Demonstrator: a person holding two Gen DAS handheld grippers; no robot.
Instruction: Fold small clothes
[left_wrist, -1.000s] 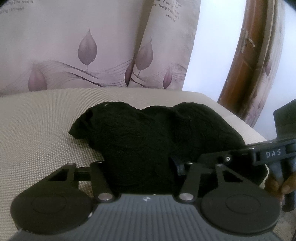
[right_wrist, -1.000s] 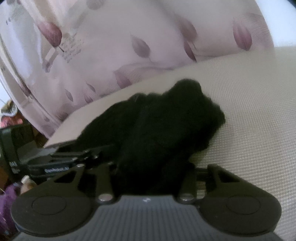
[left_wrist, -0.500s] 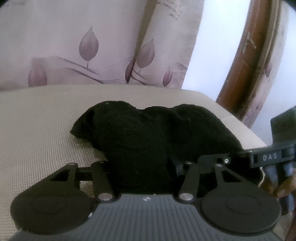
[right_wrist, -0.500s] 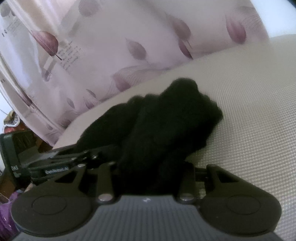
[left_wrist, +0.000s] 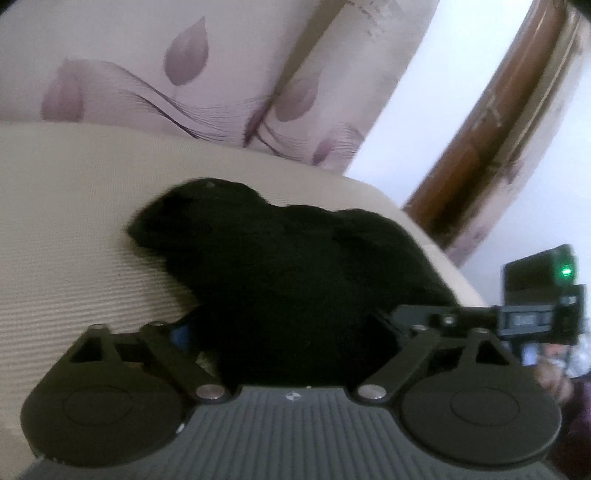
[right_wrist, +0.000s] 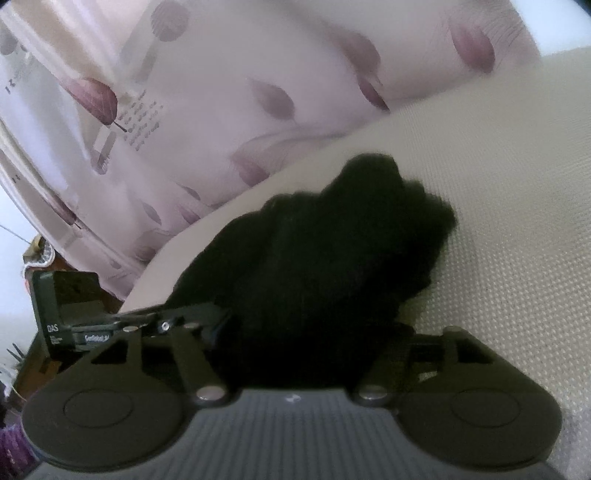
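Surface: beige woven cushion, patterned curtain behind at 12 o'clock.
Black garment: bunched heap on surface, long axis approx 9–3 o'clock in left view, near edge running in btwn both sets of jaws.
Left gripper: jaws just opening, apart, cloth btwn, not pinched.
Right gripper: same; both equally near.

This looks like a room in a home. A pale curtain printed with mauve leaves and lines of script hangs behind the beige woven cushion, right along its far edge. Past the cushion's right corner stands a brown wooden door frame against a plain white wall.
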